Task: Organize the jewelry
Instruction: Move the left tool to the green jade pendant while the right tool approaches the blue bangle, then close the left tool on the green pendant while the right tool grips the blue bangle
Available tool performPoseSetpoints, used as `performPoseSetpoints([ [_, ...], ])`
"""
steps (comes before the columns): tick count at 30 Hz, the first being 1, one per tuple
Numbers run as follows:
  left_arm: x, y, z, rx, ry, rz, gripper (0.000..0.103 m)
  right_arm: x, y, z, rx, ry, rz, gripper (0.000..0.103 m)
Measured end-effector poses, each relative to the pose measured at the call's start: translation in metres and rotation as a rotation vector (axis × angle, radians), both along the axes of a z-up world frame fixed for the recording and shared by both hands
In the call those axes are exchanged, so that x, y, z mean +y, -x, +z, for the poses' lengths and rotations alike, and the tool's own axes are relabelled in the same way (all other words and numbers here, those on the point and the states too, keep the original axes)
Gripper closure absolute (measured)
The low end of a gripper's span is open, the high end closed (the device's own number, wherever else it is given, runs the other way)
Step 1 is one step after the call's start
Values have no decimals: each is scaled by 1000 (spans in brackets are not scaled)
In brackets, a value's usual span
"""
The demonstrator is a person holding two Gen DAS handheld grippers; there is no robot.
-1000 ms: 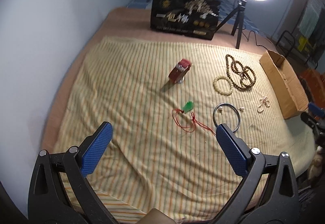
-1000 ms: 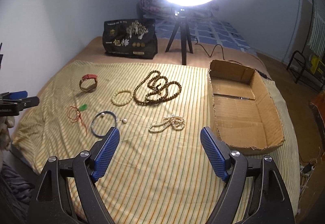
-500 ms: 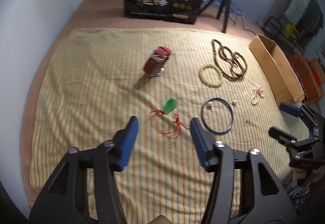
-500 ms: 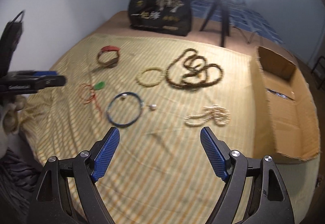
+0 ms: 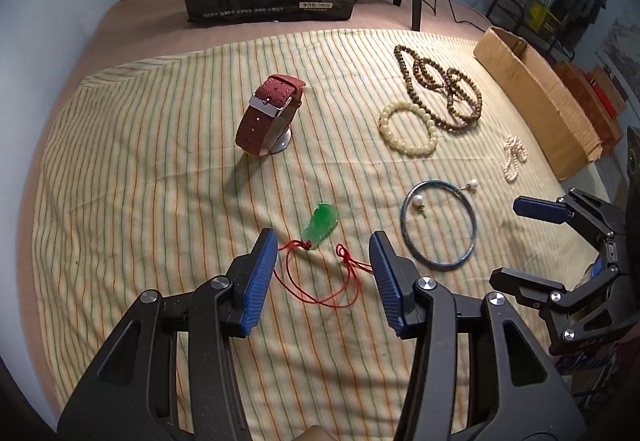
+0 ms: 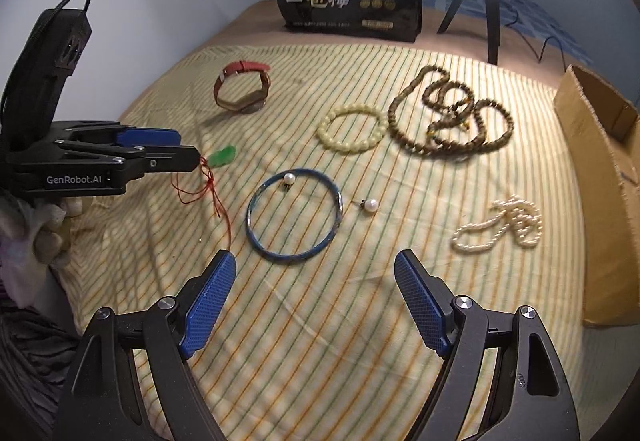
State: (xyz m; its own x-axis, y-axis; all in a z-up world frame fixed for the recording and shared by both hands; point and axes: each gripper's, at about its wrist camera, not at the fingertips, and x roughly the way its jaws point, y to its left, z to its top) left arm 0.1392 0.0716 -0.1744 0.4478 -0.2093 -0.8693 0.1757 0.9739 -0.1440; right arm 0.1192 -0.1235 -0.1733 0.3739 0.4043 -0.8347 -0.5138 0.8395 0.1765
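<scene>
At the bottom of the left wrist view, the left gripper [image 5: 322, 273] hangs low over the striped cloth [image 5: 140, 201] on the bed, its ribbed blue fingers [image 5: 260, 281] spread and empty to either side of the red cord [image 5: 320, 285] that loops back from the green pendant [image 5: 321, 225], a flat, glossy, teardrop-like piece just past the fingertips. This looks like the approach to a first pick, with nothing lifted yet. The next move calls for a low, narrow pinch on a thin smooth stone, or on the limp cord, which could snag.

At the bottom of the right wrist view, the right gripper [image 6: 316, 301] also has its fingers wide apart and empty, near the rigid blue bangle [image 6: 294, 215], centre frame, with one round pearl stud [image 6: 289, 179] inside the ring and another pearl stud [image 6: 370, 205] just outside.

Farther up lie a pale bead bracelet [image 6: 352, 132], tangled brown wooden beads [image 6: 450, 121], small heaped pearls [image 6: 504, 225] at right, and a red textured watch strap [image 5: 270, 113]. The open cardboard box [image 6: 592, 177], far right, seems the likely destination.
</scene>
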Motion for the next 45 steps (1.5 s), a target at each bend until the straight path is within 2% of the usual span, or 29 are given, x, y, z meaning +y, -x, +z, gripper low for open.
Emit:
performPoseSetpoints([
  [4,-4,-4,-4,-13,-8,-31,54,4,-2,-5,-21,29,-10,21],
  [7,-5,-10,-8,-4,-4,-45,65,10,-3,-8,-37,55,3,21],
  [15,-8,-16,-21,25,-11,-59,65,27,-4,-18,-54,114,23,21],
  [21,-9,-18,-28,26,-28,-63,68,24,-14,-18,-25,77,-17,22],
  [27,-5,-19,-30,17,-67,-47,89,35,-12,-20,-31,96,9,22],
  [39,1,-16,-30,15,-37,-40,90,57,-9,-29,-105,210,61,22],
  [44,4,-15,-30,16,-25,-36,90,58,-13,-29,-104,210,58,22],
  [45,5,-15,-30,15,-24,-36,90,58,-13,-30,-104,208,61,26],
])
